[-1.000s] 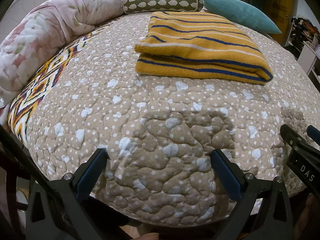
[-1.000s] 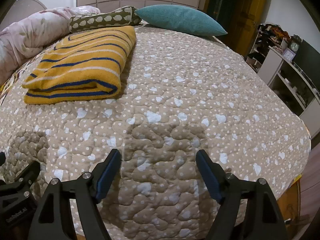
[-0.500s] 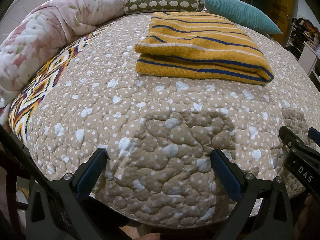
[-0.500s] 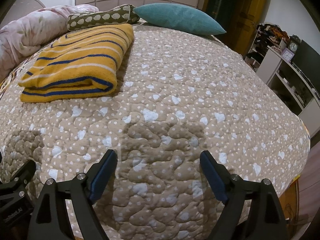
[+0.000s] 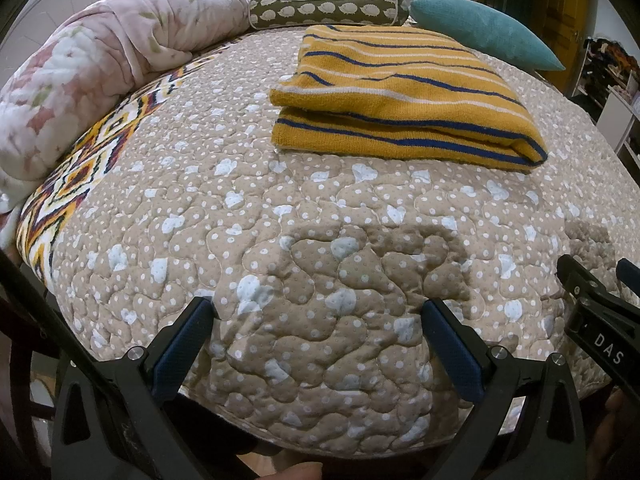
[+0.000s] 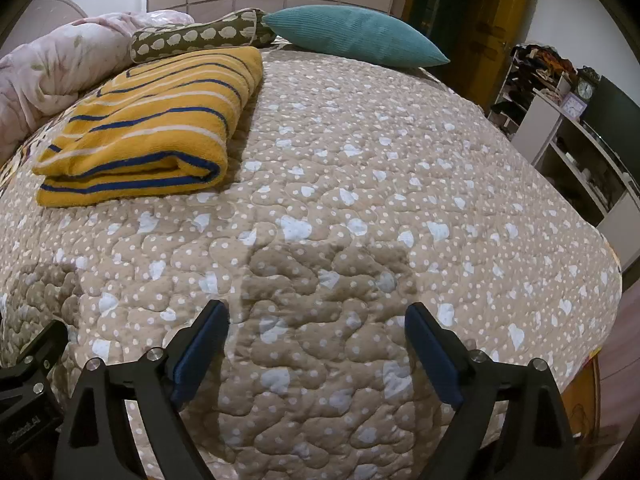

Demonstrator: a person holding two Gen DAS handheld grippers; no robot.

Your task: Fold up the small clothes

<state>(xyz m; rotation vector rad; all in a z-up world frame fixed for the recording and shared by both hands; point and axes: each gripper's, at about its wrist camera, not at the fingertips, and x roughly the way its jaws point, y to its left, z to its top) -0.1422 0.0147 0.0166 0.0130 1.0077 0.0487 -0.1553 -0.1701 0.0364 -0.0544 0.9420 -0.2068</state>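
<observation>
Both grippers (image 5: 318,322) (image 6: 316,324) agape, garment (image 5: 400,96) folded

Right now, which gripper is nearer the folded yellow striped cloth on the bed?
Left, by a little. The left gripper faces the folded yellow striped cloth almost head-on across bare quilt; the right gripper sits farther right, with the cloth ahead and off to its left. Both jaws open, touching nothing.

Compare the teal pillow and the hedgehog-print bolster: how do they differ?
The teal pillow is plain ribbed teal fabric; the hedgehog-print bolster is olive with white hedgehogs. The teal pillow tapers to pointed corners; the bolster is a long roll. The bolster lies just behind the folded striped garment; the teal pillow sits off to its right. Both lie at the far end of the bed.
</observation>
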